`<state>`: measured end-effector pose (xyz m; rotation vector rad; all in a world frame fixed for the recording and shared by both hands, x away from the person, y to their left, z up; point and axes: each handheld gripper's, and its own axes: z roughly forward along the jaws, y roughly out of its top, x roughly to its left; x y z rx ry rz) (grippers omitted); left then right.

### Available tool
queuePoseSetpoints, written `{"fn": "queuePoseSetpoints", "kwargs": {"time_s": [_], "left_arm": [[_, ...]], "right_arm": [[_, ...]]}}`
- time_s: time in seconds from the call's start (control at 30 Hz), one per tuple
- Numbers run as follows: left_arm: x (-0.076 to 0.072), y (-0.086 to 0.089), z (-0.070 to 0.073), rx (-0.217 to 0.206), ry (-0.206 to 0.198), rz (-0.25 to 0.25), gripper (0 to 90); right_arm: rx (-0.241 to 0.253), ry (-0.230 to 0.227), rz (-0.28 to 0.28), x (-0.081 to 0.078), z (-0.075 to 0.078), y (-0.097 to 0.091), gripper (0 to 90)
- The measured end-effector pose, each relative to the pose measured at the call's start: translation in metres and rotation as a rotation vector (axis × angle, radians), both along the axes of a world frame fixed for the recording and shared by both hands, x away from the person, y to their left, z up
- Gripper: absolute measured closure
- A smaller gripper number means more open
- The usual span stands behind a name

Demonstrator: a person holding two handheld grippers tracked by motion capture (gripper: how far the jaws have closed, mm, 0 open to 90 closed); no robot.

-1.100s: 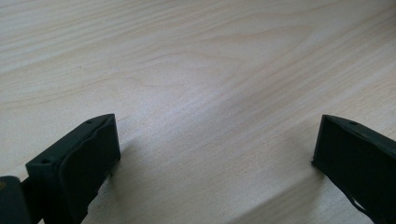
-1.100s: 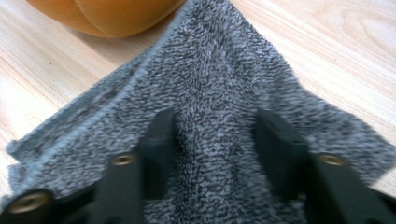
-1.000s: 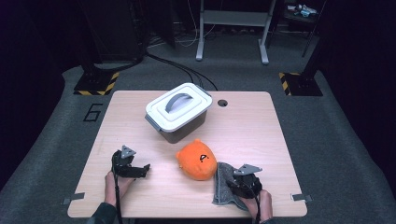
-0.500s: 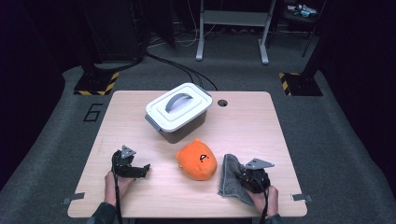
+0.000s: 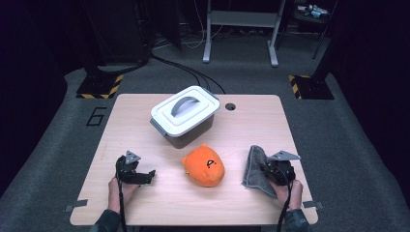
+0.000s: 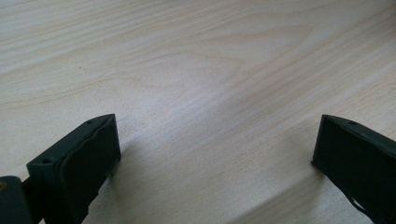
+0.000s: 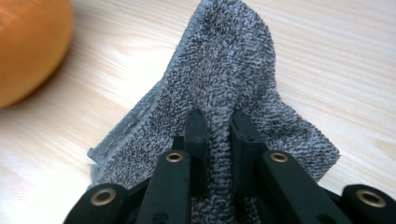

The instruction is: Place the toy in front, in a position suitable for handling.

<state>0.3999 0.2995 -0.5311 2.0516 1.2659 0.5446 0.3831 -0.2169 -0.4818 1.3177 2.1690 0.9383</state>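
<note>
R gripper (image 7: pixel 218 122) is clamped on a pinched ridge of the grey towel (image 7: pixel 224 70), prob. to drag it; orange plush (image 5: pixel 204 166) sits off to its left. L gripper (image 5: pixel 143 175) rests w/ jaws wide apart, nothing between, waiting on bare table (image 6: pixel 196 60).

A light wooden table (image 5: pixel 251 125) stands on grey carpet (image 5: pixel 348 159) in a dark room. A grey metal stand (image 5: pixel 240 21) rises beyond its far edge, with black cables (image 5: pixel 186 70) trailing across the floor. Yellow-black striped plates (image 5: pixel 99 87) lie off both far corners.
</note>
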Motion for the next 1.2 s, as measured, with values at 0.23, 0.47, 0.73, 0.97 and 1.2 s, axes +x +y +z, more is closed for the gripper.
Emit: {"fn": "queuePoseSetpoints", "kwargs": {"time_s": [0.23, 0.47, 0.73, 0.97, 1.2], "left_arm": [[0.0, 0.0, 0.0, 0.0, 0.003, -0.003, 0.3], [0.0, 0.0, 0.0, 0.001, -0.001, -0.006, 0.4], [-0.001, -0.001, 0.001, -0.005, -0.006, -0.017, 2.1], [-0.002, -0.003, 0.002, -0.007, -0.029, -0.025, 2.9], [-0.005, -0.013, 0.012, -0.026, -0.036, -0.082, 4.6]], "right_arm": [[0.0, 0.031, -0.044, 0.008, -0.017, -0.005, 78.5], [0.005, 0.052, -0.064, 0.012, -0.03, -0.006, 77.6], [0.019, 0.057, -0.064, 0.013, -0.03, -0.009, 74.4], [0.024, 0.061, -0.08, 0.014, -0.029, -0.009, 63.3], [0.025, 0.053, -0.089, 0.012, -0.025, -0.011, 35.4]]}}
